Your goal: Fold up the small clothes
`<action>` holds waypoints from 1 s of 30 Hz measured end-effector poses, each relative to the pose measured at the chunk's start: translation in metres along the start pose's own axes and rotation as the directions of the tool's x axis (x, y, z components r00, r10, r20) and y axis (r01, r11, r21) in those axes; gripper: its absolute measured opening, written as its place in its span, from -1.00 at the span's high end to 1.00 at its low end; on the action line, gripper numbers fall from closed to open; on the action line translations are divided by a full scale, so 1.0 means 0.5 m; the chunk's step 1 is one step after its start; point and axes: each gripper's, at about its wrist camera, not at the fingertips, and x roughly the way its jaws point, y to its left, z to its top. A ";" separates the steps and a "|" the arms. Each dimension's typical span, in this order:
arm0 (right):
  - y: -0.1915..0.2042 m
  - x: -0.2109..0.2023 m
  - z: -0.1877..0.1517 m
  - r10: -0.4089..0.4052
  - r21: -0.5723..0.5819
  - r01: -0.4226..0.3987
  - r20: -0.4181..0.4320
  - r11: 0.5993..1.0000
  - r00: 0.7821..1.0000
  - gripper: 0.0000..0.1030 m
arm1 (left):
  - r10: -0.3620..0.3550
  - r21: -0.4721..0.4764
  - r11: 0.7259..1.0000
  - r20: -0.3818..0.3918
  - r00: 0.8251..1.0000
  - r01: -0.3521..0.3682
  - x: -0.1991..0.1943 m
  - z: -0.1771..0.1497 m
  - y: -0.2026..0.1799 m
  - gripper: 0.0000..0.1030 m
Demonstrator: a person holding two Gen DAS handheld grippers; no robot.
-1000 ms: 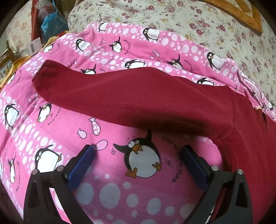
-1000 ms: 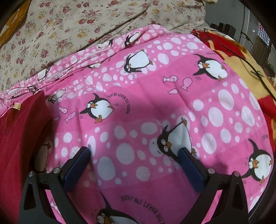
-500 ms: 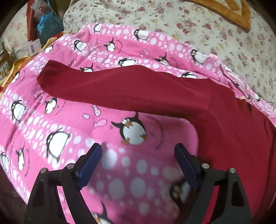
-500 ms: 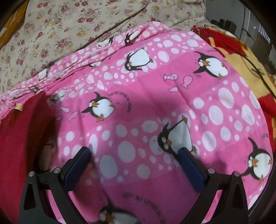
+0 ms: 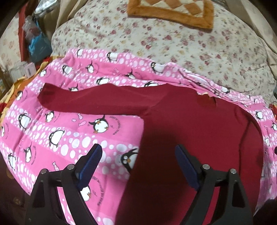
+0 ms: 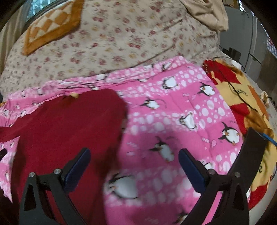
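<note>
A dark red long-sleeved top [image 5: 190,129] lies flat on a pink penguin blanket [image 5: 60,135]. One sleeve [image 5: 97,100] stretches out to the left; the neck with a small tag [image 5: 206,94] is at the far side. My left gripper [image 5: 138,161] is open and empty above the top's left body edge. In the right wrist view the top [image 6: 65,131] fills the left side. My right gripper [image 6: 135,164] is open and empty above the top's right edge and the blanket [image 6: 181,121].
A floral quilt [image 5: 173,43] with an orange patchwork cushion [image 5: 173,12] lies beyond the blanket. A yellow and red blanket [image 6: 242,97] with a dark cable lies at the right. Bags and clutter [image 5: 34,43] stand at the far left.
Both grippers have pulled back and up from the blanket, so more of the bed shows. The left view has shifted right over the top's body. Both stay open.
</note>
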 end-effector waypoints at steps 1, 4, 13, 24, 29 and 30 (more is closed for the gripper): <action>0.016 -0.008 -0.004 0.011 -0.005 -0.011 0.007 1.000 1.000 -1.00 | -0.008 0.004 1.000 -0.001 1.000 0.008 -0.005 -0.002 -0.007 -0.35; 0.060 -0.019 -0.010 0.050 -0.015 -0.050 0.006 0.999 0.999 -1.00 | -0.027 0.012 1.000 -0.010 1.000 0.027 -0.015 -0.005 -0.021 -0.35; 0.174 -0.037 -0.012 0.116 -0.068 -0.115 0.014 0.991 0.993 -1.00 | -0.017 0.043 0.999 0.010 1.000 0.016 -0.029 -0.016 -0.052 -0.35; 0.233 -0.015 -0.017 0.135 -0.055 -0.136 -0.025 0.989 0.991 -1.00 | -0.009 0.041 0.999 -0.012 1.000 0.009 -0.008 -0.026 -0.068 -0.34; 0.245 -0.013 -0.021 0.161 -0.031 -0.164 -0.083 0.986 0.984 -1.00 | -0.013 0.038 0.999 -0.015 1.000 0.014 -0.004 -0.026 -0.070 -0.34; 0.247 -0.016 -0.023 0.186 -0.014 -0.188 -0.094 0.982 0.978 -1.00 | -0.013 0.037 0.999 -0.014 1.000 0.014 -0.004 -0.025 -0.070 -0.35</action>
